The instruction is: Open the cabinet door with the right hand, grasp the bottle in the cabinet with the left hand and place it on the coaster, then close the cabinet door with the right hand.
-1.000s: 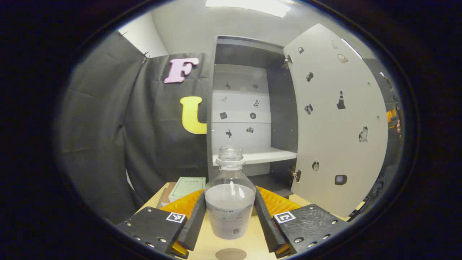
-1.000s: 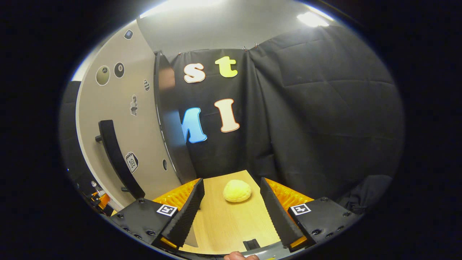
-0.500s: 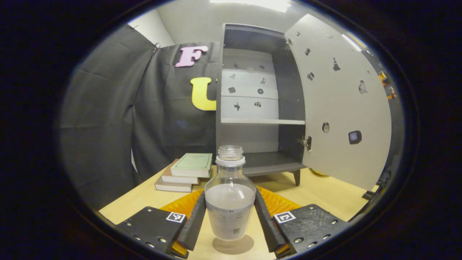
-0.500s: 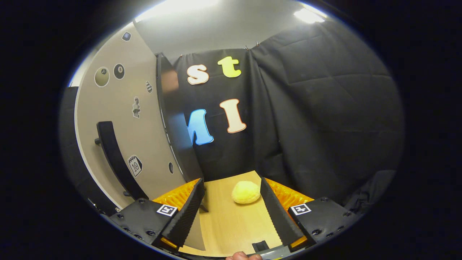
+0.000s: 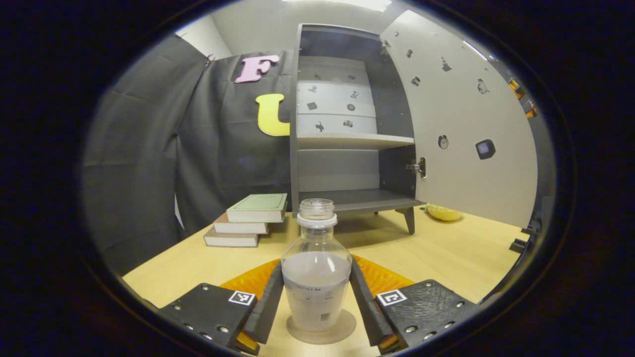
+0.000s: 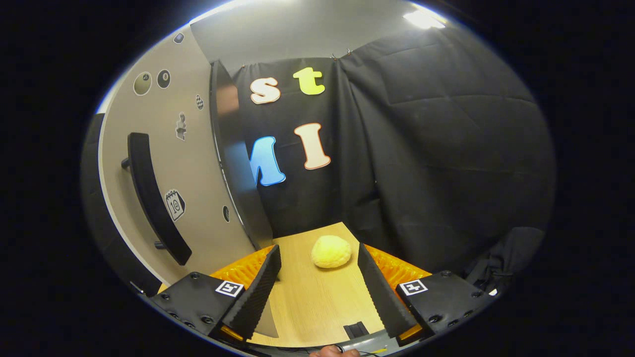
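The left gripper (image 5: 316, 292) pinches the clear glass bottle of cloudy liquid (image 5: 316, 277) in its jaws, standing on the round brown coaster (image 5: 342, 329). The right gripper (image 6: 317, 287) has its jaws spread apart over the wooden tabletop (image 6: 317, 307), beside the open grey cabinet door (image 6: 198, 198).

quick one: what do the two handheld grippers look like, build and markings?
Both match. The left gripper and right gripper each have two black angular blocks studded with screws, each block carrying a small square black-and-white fiducial tag. Ribbed orange panels sit behind the long, flat fingers, whose inner faces look ridged in the right gripper view.
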